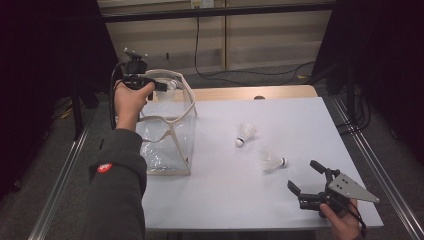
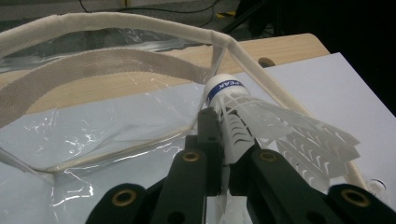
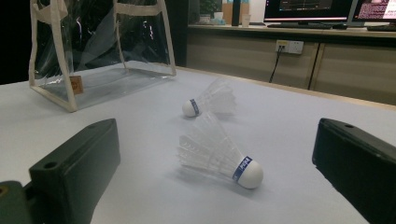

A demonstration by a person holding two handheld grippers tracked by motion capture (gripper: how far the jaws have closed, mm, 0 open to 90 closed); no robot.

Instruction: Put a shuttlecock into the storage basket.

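Observation:
My left gripper (image 1: 166, 86) is held above the open top of a clear plastic bag (image 1: 167, 135) with cream trim, at the table's left side. It is shut on a white shuttlecock (image 2: 231, 116) with a blue band, gripped by the skirt just behind the cork, which points away over the bag's rim (image 2: 116, 23). Two more shuttlecocks lie on the white tabletop: one near the middle (image 1: 245, 133) and one closer to me (image 1: 272, 161). My right gripper (image 1: 304, 175) rests low at the front right, open, its jaws framing the nearer shuttlecock (image 3: 217, 156) from a short distance. The farther one (image 3: 212, 100) lies beyond it.
The bag (image 3: 93, 46) stands upright with its handles drooping. A white board (image 1: 240, 205) covers the wooden table (image 1: 235, 93). Metal rails run along both sides, and cables (image 1: 250, 75) lie on the floor behind. Dark curtains flank the table.

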